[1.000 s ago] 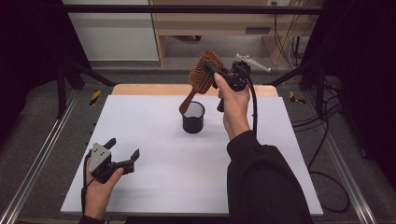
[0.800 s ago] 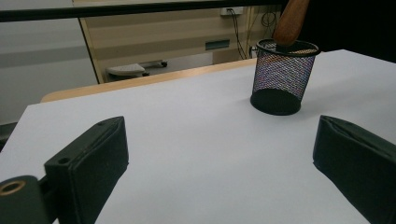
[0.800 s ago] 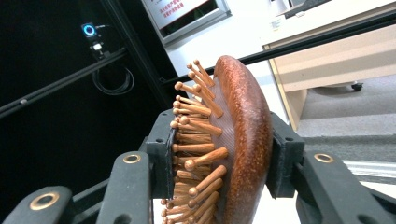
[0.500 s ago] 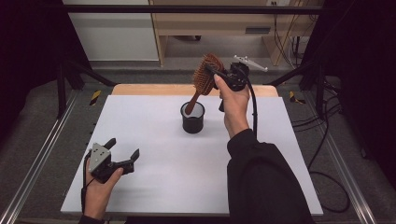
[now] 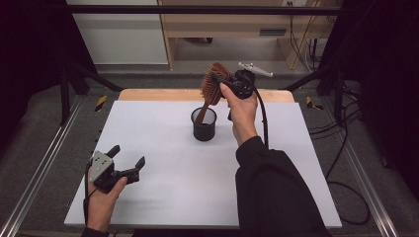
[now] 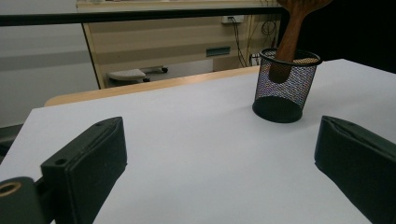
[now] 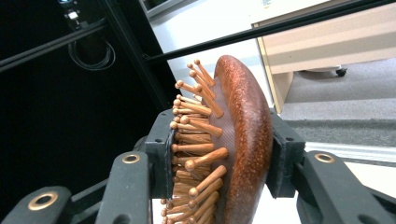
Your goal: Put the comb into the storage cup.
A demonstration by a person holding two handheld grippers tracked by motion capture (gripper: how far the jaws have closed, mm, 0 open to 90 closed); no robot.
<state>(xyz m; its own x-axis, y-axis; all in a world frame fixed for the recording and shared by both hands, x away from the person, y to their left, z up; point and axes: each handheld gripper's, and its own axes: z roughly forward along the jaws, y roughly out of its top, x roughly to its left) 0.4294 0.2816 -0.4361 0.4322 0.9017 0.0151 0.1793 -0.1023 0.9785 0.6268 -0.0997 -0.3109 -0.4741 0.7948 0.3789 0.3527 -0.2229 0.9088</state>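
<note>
A wooden hairbrush with peg bristles hangs handle-down, its handle tip inside a black mesh cup near the middle back of the white table. My right gripper is shut on the brush's head; in the right gripper view the pads clamp the brush head from both sides. My left gripper rests low at the front left of the table, open, with nothing between its fingers. From the left gripper view the mesh cup stands ahead on the right with the brush handle inside it.
The white table top lies on a wooden board whose edge shows at the back. A black frame bar crosses overhead. Cables trail on the floor at the right.
My right hand has come down and a little left with the brush, so its handle has sunk deeper into the mesh cup. The left gripper has stayed put.
</note>
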